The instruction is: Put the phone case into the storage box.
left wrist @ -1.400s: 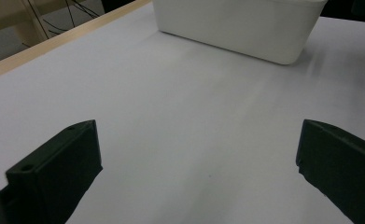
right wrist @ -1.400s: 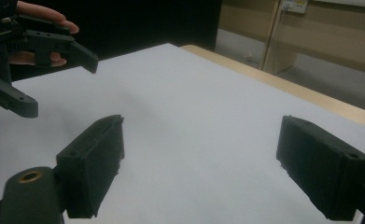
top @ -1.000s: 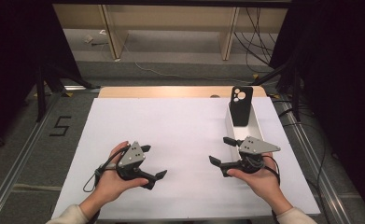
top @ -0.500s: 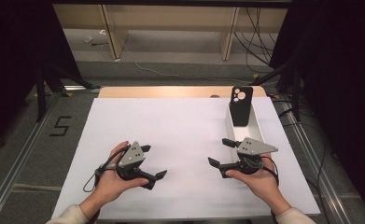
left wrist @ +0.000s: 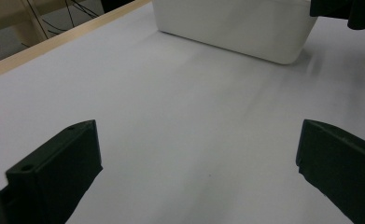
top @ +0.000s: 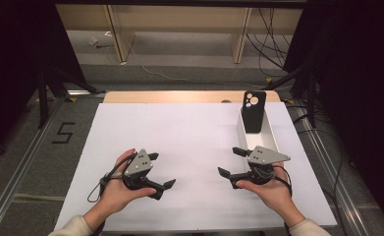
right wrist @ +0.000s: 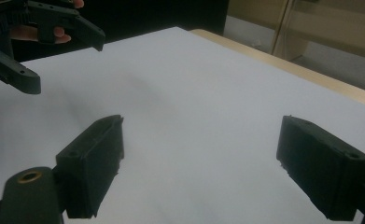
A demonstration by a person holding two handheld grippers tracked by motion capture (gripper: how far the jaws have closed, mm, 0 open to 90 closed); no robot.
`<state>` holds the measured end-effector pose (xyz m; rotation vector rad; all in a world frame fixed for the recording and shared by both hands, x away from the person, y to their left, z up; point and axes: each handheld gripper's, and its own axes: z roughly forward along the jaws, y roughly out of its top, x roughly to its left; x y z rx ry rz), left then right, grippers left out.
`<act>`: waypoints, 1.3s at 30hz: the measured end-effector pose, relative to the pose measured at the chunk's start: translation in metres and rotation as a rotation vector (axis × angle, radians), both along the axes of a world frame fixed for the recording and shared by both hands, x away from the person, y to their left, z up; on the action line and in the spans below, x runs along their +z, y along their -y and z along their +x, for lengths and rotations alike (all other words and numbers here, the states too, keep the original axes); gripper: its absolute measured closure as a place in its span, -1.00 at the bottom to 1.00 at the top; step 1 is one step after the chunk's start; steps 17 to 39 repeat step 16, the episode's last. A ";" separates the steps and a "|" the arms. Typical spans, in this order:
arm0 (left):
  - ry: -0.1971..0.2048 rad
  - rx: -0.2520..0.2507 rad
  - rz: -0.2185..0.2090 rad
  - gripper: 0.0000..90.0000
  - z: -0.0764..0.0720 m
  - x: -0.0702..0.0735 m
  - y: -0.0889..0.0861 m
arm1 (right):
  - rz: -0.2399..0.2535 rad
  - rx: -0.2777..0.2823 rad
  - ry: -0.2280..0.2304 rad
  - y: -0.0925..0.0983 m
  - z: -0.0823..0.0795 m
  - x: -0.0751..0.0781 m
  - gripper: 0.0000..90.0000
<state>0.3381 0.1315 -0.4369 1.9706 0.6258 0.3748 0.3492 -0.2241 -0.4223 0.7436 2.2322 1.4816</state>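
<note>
White paper-covered tabletop (top: 189, 142) | black phone (top: 254, 111) upright in white rectangular bin (top: 267, 135), far right | left gripper (top: 161, 171) near left, jaws wide, empty | right gripper (top: 230, 161) near right beside bin, jaws wide, empty

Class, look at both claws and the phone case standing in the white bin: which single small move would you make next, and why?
Probably move the right claw forward toward the phone case. It is the nearer one, its jaws are apart and empty, and the case stands upright at the far end of the white bin, untouched. The left claw is open too, but farther off.
</note>
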 end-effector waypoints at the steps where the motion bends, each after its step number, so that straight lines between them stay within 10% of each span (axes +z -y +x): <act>1: 0.000 0.000 0.000 -1.00 0.000 0.000 0.000 | -0.003 0.001 0.001 0.000 0.000 0.000 -0.64; 39: -0.002 -0.001 -0.002 -1.00 0.001 0.000 0.001 | 0.001 0.001 0.005 0.000 0.000 -0.001 -0.64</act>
